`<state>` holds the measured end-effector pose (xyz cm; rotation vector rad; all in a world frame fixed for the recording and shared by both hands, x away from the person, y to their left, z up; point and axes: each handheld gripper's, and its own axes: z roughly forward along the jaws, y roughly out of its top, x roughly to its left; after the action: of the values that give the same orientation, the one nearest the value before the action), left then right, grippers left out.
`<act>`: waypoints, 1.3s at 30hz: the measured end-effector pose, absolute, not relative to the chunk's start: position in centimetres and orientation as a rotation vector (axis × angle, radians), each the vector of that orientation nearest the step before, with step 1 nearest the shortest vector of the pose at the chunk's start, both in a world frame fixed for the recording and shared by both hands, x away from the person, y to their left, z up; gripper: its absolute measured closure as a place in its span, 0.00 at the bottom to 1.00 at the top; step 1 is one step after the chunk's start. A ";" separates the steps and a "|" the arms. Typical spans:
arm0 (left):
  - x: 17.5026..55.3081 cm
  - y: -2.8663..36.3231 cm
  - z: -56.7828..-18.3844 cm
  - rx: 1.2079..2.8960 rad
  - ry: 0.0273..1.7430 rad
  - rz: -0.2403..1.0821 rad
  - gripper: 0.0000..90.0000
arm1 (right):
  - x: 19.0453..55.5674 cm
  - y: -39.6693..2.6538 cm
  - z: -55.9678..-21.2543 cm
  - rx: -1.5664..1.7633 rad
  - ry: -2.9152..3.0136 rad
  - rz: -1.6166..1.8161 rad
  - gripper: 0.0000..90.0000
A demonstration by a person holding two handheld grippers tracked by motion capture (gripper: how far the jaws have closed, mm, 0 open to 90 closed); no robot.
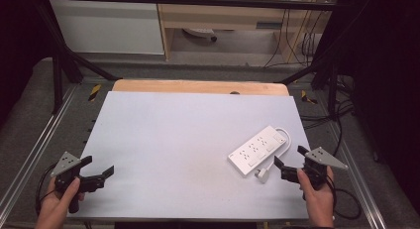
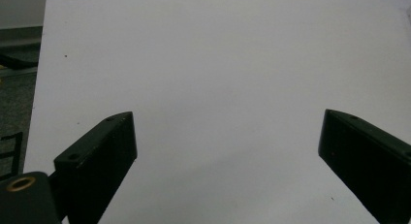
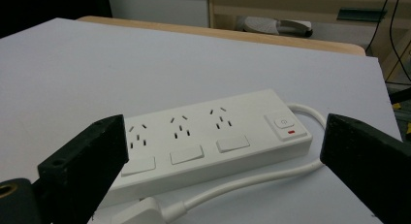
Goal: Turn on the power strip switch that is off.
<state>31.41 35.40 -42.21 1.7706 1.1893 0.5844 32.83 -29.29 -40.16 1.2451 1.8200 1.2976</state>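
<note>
Grippers wide apart over a pale surface (image 1: 173,140), with a white power strip (image 1: 257,149) at the right.

Right gripper (image 1: 288,162) has its fingers spread wide, empty, just short of the strip's plug (image 1: 261,175); left gripper (image 1: 96,170) likewise gapes over bare board. Strip lies flat: 3 sockets, 3 switches, 1 power button, its cord (image 3: 242,183) looping round the far end.
</note>
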 end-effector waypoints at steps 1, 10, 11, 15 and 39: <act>31.4 35.4 -42.2 1.770 1.190 0.583 0.07 | 32.8 -29.3 -40.2 1.245 1.820 1.298 0.04; 31.6 35.3 -42.3 1.781 1.194 0.576 0.07 | 33.4 -29.1 -39.4 1.243 1.793 1.296 0.03; 31.6 35.2 -42.3 1.782 1.194 0.574 0.07 | 33.5 -29.0 -39.3 1.242 1.792 1.299 0.03; 31.6 35.2 -42.3 1.782 1.189 0.571 0.07 | 34.0 -28.8 -39.0 1.234 1.798 1.298 0.03; 31.6 35.2 -42.4 1.784 1.192 0.568 0.08 | 36.5 -27.6 -38.5 1.204 1.830 1.278 0.03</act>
<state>31.60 35.17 -42.38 1.7841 1.1920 0.5678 36.48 -27.58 -38.54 1.2041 1.8300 1.2784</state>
